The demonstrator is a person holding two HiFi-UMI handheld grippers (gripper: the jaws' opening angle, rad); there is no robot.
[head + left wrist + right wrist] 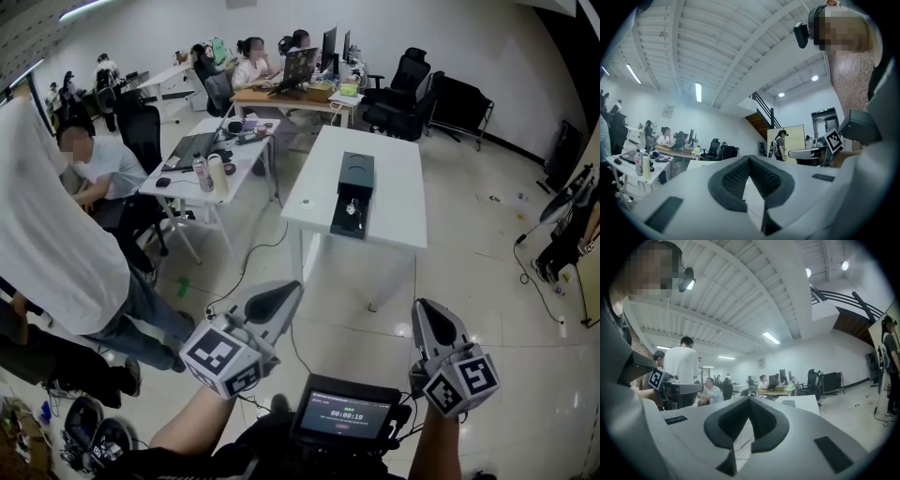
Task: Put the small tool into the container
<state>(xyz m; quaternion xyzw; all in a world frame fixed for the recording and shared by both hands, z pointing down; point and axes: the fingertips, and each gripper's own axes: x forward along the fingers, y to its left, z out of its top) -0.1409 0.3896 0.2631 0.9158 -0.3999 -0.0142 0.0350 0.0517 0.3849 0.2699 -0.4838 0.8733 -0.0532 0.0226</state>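
Observation:
A white table (394,178) stands a few steps ahead in the head view. On it lies a black container (352,197), a long box with its lid swung open. A small pale item (351,208) shows inside the box, too small to identify. A tiny white speck (306,202) lies on the tabletop left of the box. My left gripper (291,289) (749,159) and right gripper (424,305) (749,399) are held low near my body, far from the table. Both are shut, tips meeting, with nothing between them.
A person in a white shirt (47,244) stands close at the left. Seated people work at desks (202,155) cluttered with bottles and laptops. Office chairs (403,89) line the back. A cable (534,272) trails on the floor at right. A screen unit (342,412) hangs at my chest.

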